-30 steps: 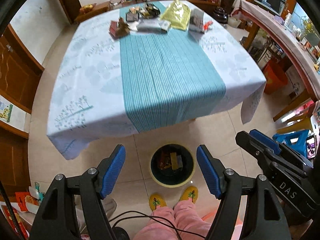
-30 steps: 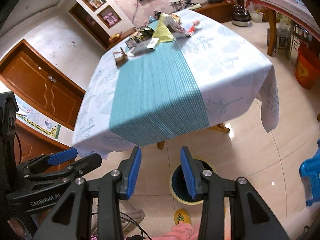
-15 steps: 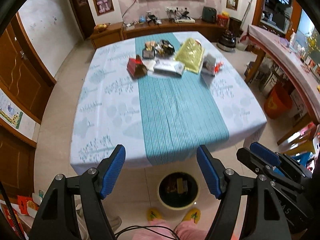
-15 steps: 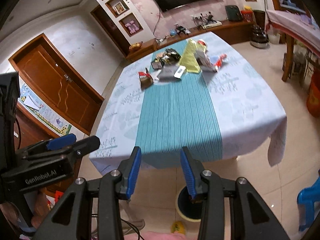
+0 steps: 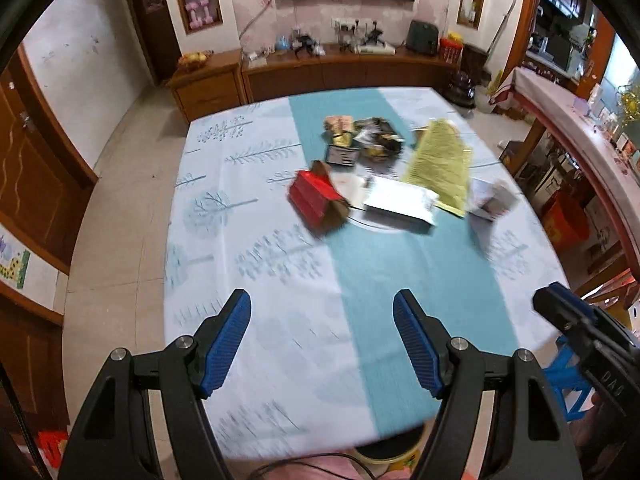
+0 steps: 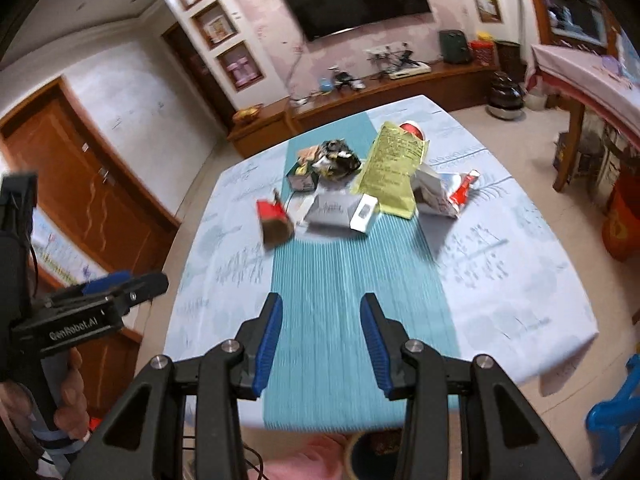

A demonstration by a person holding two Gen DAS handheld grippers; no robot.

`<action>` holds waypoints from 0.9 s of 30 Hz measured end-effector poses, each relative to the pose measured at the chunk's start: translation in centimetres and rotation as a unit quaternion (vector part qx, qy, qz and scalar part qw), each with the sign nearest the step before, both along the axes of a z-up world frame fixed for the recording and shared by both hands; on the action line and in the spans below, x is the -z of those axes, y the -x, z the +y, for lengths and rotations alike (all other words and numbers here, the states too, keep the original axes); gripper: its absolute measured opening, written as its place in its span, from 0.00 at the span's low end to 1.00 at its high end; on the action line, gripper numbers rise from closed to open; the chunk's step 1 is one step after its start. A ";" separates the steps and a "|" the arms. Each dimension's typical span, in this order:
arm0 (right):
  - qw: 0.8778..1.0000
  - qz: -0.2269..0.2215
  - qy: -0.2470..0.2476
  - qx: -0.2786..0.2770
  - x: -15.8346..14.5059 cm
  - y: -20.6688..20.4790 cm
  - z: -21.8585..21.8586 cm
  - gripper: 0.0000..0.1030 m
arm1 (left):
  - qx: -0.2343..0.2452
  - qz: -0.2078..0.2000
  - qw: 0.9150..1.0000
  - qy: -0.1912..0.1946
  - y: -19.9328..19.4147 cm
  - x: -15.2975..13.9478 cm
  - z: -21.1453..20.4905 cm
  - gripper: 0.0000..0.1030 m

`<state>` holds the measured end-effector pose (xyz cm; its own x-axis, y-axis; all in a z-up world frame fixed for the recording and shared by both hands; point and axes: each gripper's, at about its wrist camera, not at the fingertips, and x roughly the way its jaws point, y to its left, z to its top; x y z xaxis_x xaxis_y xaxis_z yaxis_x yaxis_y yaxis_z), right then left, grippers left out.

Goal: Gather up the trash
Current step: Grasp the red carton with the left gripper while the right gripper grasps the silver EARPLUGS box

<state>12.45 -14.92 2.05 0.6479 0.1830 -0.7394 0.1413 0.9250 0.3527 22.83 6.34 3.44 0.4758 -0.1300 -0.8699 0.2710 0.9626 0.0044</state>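
Observation:
Trash lies at the far half of the table (image 5: 256, 280): a red and brown carton (image 5: 318, 200), a white flat packet (image 5: 398, 202), a yellow-green bag (image 5: 440, 168), dark crumpled wrappers (image 5: 378, 142) and a white crumpled box (image 5: 492, 202). The right wrist view shows the red carton (image 6: 274, 220), the white packet (image 6: 340, 212), the yellow bag (image 6: 394, 168) and a red-white wrapper (image 6: 460, 192). My left gripper (image 5: 322, 344) is open and holds nothing over the near table. My right gripper (image 6: 322, 344) is open and holds nothing over the teal runner (image 6: 352, 280). The bin (image 5: 390, 450) peeks out under the table's near edge.
A wooden sideboard (image 5: 340, 68) runs along the back wall under a TV. An orange bucket (image 5: 566, 220) and a blue plastic stool (image 5: 568, 384) stand on the floor at right. Wooden doors line the left wall. A person's pink-clad leg (image 6: 308, 460) is at the bottom.
Both grippers rose and swung forward from over the floor bin to over the near table. The trash pile looks nearer and the bin has slipped almost out of view. Jaw gaps look unchanged.

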 end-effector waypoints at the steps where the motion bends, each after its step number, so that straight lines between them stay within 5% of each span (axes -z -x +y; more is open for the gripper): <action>1: 1.000 0.010 -0.005 0.012 0.5 -1.9 0.4 0.39 | 0.002 0.011 1.000 0.003 -1.8 0.4 0.5 0.70; 12: 0.993 0.064 -0.016 0.096 5.0 -12.5 1.3 0.39 | 0.014 0.129 0.991 0.032 -16.5 8.0 -0.2 0.70; 19: 0.992 0.071 0.019 0.102 6.4 -17.3 0.2 0.39 | -0.007 0.178 0.984 0.025 -20.2 12.5 -2.2 0.70; 27: 0.994 0.089 0.050 0.044 8.7 -23.2 0.4 0.39 | -0.011 0.205 0.978 0.027 -21.7 15.4 -2.4 0.70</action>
<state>35.67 -14.52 -6.69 0.5153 0.0519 -0.8554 0.2751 0.9353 0.2225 44.54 3.93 -12.01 0.0918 -0.1737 -0.9805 0.2184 0.9642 -0.1503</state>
